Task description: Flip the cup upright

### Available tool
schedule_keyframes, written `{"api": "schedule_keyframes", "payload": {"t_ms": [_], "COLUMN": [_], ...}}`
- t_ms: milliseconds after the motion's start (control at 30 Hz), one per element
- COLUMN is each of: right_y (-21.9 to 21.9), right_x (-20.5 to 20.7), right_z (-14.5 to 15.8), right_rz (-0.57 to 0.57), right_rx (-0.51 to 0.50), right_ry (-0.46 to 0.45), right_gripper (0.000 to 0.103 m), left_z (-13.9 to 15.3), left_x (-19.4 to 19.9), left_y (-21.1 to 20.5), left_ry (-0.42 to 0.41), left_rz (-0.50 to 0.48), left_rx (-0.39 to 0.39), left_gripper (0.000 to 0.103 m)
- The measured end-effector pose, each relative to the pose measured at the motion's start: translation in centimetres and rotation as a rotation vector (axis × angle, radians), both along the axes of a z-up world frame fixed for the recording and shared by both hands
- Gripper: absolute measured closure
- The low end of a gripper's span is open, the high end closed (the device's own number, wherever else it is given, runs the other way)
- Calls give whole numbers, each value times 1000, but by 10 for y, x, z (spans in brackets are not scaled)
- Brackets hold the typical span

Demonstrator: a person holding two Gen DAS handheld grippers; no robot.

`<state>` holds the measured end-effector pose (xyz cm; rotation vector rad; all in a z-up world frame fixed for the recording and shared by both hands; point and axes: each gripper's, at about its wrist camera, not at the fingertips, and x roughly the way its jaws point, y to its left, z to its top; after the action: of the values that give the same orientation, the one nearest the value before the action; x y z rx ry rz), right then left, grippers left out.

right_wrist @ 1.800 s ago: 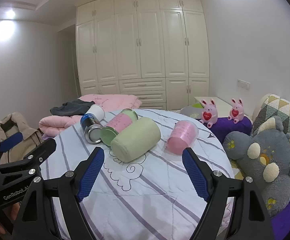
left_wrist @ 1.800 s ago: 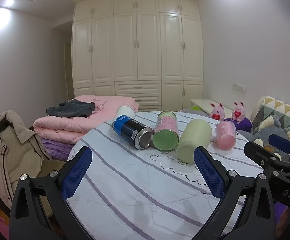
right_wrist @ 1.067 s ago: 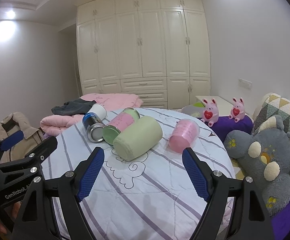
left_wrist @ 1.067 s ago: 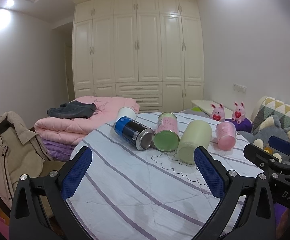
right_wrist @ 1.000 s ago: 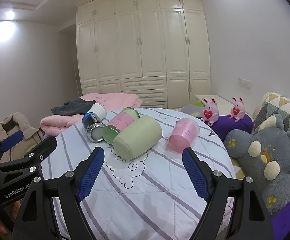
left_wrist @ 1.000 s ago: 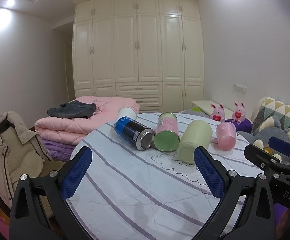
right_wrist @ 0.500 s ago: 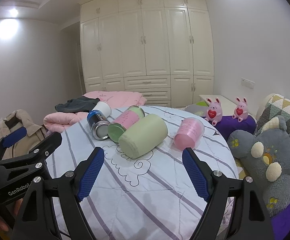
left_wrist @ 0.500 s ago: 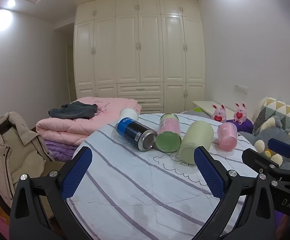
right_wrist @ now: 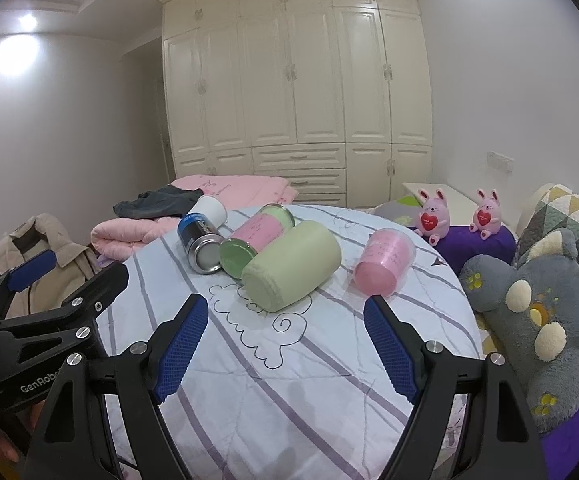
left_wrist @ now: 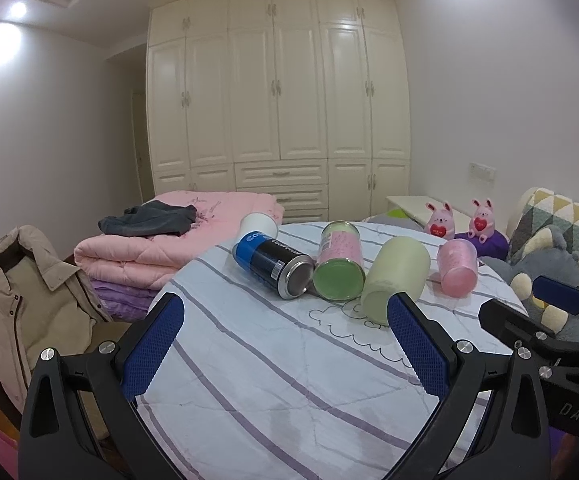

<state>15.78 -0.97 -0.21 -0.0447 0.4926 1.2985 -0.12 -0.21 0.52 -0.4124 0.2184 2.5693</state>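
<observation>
Two plush rabbits [right_wrist: 433,216], clearer from right wrist

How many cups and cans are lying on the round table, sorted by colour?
Pink cup: 1
Light green cup: 1
Pink can with green ends: 1
Blue and black can: 1
White cup: 1
Total: 5, all on their sides on the striped table.

Home bedrm: built-in wardrobe [left_wrist: 277,108], folded quilt [left_wrist: 161,248], plush toys [right_wrist: 529,304].
</observation>
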Motion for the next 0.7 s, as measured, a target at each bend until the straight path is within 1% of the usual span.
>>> {"api": "schedule_keyframes", "payload": {"t_ms": [200,300,467,500,700], "right_y": [15,28,50,56,88], "right_x": [2,6,12,14,18], "right_z": [10,21,34,36,43], "right_rz": [31,53,89,60,127], "right_rx": [-37,-55,-78,-107,-154], "right_ry": [1,19,8,49,59], "right_gripper": [21,21,21,22,22], "left_z": [8,14,19,19,21], "left_x": [-14,-27,-56,-60,-90], "left_y": [2,0,-5,-6,-12], "left_ry": [-38,-75,-152,-162,-225], "left_rz": [12,26,70,75,105], "left_rx": [-19,-16,-28,-31,-34], "left_gripper": [0,0,0,0,0]}}
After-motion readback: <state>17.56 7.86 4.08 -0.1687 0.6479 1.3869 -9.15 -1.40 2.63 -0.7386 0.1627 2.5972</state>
